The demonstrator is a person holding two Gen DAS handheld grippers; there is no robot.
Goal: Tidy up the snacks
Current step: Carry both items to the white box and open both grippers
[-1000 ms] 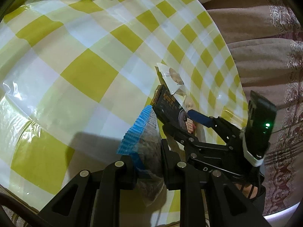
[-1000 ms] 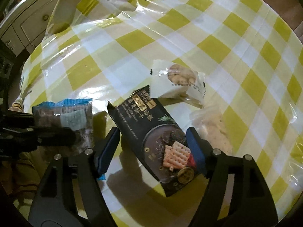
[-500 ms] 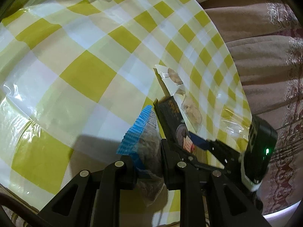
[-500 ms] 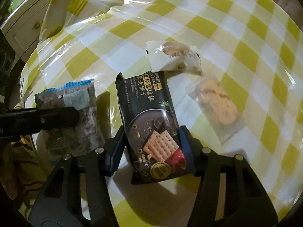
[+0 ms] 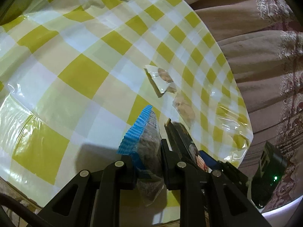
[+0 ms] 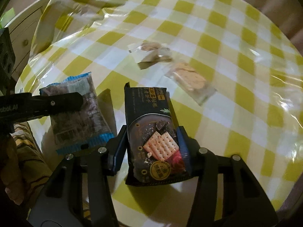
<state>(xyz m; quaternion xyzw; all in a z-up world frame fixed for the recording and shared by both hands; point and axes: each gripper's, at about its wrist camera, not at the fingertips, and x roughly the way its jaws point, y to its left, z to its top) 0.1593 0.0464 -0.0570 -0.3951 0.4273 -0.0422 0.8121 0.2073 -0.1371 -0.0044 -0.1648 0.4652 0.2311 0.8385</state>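
Snacks spread on checked tablecloth [image 6: 236, 113]. Dark cracker packet [image 6: 151, 132] gripped between closing jaws of right gripper [image 6: 151, 147]. Blue-edged packet [image 5: 145, 141] clamped by left gripper [image 5: 148, 162]. Two clear-wrapped biscuits [image 6: 189, 77] lying beyond.

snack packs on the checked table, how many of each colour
blue-edged clear pack of dark snacks, held in the left gripper: 1
black cracker pack, between the closing jaws of the right gripper: 1
white pack with cookie picture: 1
clear pack of pale biscuits: 1
total: 4
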